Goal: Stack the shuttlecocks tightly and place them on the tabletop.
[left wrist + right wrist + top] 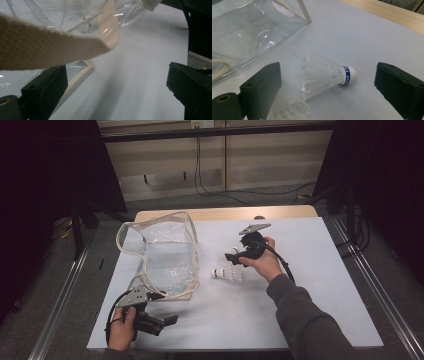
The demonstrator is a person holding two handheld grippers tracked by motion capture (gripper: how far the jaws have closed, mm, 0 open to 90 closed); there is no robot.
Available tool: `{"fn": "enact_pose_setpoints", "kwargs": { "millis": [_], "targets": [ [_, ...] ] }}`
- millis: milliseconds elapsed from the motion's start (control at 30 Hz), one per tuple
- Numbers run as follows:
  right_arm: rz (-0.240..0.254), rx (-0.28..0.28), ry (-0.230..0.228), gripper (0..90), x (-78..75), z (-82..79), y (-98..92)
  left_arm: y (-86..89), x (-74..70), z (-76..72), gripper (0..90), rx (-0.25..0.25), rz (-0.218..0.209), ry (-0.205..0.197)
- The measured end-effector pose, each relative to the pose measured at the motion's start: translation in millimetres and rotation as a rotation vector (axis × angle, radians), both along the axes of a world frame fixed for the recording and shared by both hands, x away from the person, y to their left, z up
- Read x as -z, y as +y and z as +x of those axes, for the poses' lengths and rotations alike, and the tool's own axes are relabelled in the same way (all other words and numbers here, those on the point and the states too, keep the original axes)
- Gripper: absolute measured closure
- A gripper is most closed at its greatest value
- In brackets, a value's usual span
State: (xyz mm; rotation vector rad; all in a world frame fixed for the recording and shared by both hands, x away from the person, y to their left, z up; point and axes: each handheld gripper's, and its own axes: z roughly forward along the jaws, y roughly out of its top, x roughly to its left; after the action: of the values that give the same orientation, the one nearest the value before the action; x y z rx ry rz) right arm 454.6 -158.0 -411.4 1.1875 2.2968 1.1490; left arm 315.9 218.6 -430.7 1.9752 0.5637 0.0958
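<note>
Hovering with jaws spread wide, the right gripper (pixel 327 82) framing a shuttlecock (pixel 325 75) lying on its side straight ahead on the white table (pixel 372 37), between the two pads. Showing feather skirt toward the left jaw, cork tip with a blue band toward the right jaw. Lying closer in, under the left jaw, a second shuttlecock (pixel 287 108), partly cut off by the frame. Further out and to the left, sitting a clear bag (pixel 249 30) with cream trim.

Likely handling as very light and fragile: feathers crushing or bending under a hard squeeze, cork firm and slightly slippery. Probably taking hold best across the banded base, where skirt meets cork, closing gently.

Waiting near the table's close edge, the left gripper (pixel 172 319), jaws likewise wide apart with nothing between them. Just ahead of its left jaw, crossing over, a woven cream strap (pixel 50 47) of the bag; beyond it, crinkled clear plastic, soft and floppy, likely needing propping open.
</note>
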Motion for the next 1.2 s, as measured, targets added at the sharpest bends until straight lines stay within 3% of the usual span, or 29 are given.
{"fn": "enact_pose_setpoints", "kwargs": {
  "millis": [400,1200],
  "targets": [
    [-0.003,-0.002,0.003,15.6,5.6,2.8,4.7,0.4,0.5,0.5,3.7,0.001,0.005,0.004],
    [-0.067,-0.022,0.015,34.0,17.9,10.6,11.3,0.9,1.2,1.5,3.7,0.0,0.009,0.006]
  ]
}}
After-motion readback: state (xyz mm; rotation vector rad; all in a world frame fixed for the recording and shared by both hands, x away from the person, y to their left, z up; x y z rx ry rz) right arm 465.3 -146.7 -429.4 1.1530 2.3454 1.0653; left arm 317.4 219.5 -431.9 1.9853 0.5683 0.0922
